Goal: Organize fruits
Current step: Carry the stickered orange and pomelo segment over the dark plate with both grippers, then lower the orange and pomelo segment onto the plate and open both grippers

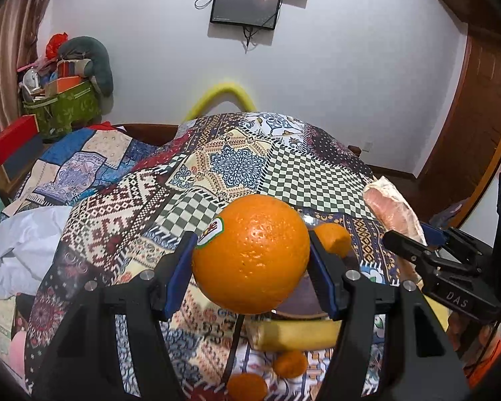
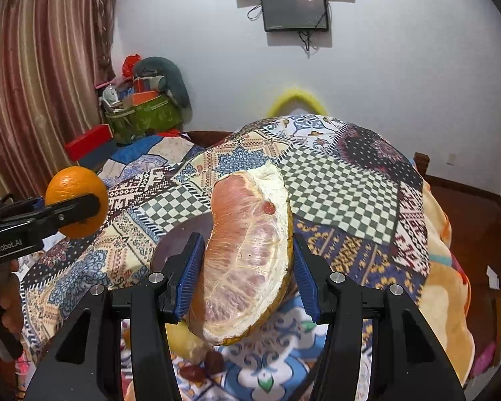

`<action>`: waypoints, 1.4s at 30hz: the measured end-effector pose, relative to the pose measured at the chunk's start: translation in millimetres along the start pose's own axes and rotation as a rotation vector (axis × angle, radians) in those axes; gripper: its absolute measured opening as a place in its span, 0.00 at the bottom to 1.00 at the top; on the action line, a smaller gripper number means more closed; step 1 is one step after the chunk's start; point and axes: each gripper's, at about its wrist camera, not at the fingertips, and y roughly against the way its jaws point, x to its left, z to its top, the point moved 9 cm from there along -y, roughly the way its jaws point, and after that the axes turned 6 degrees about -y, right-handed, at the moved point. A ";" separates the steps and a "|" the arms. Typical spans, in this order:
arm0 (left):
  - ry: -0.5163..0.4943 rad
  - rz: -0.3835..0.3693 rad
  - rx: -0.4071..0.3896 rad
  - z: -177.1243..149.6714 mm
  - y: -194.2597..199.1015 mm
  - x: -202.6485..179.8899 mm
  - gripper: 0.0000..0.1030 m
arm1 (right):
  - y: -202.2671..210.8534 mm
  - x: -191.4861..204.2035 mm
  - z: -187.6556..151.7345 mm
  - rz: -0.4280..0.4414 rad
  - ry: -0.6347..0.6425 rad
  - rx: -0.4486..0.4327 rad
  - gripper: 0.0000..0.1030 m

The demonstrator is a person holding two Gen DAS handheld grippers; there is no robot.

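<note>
Left wrist view: left gripper (image 1: 250, 260) is clenched on a big orange (image 1: 250, 254), fingers (image 1: 180, 274) pressing its sides at the widest part, fruit held up above the table (image 1: 123, 207) w/ patchwork cloth. Orange looks firm, fairly heavy for its size, skin pebbled and waxy, so prob. a bit slippery; grip across the middle seems right, no need to squeeze hard. Sticker faces up-left.

Right wrist view: right gripper (image 2: 247, 267) grasps a pomelo wedge (image 2: 247, 260), peeled, pink flesh w/ white pith and a strip of rind along its right edge. Soft, membrane thin, likely to bruise or tear if pinched; best held on the rind side and the thick pith, light pressure. It's also lifted clear of the cloth.

Containers: a dark plate (image 2: 187, 234) sits under and beyond the wedge; can't tell what's on it, mostly hidden. Below the orange, near side, a banana (image 1: 297, 334) lies on the cloth, w/ two small oranges (image 1: 290, 362) nearer still and another small one (image 1: 332, 237) just right of the big orange. A few dark reddish fruits (image 2: 213, 361) lie near, under the wedge; too small to name.
</note>
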 end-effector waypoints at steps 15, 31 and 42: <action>-0.035 0.005 0.083 7.5 -63.2 -3.7 0.61 | -46.6 -1.8 2.1 0.008 0.045 0.062 0.47; -0.161 -0.037 0.275 -15.4 -130.7 -26.9 0.61 | -76.8 -9.6 -5.3 0.025 0.065 0.151 0.48; -0.142 -0.062 0.364 -29.3 -150.3 -24.8 0.61 | -81.4 -11.7 -12.0 0.049 0.059 0.174 0.48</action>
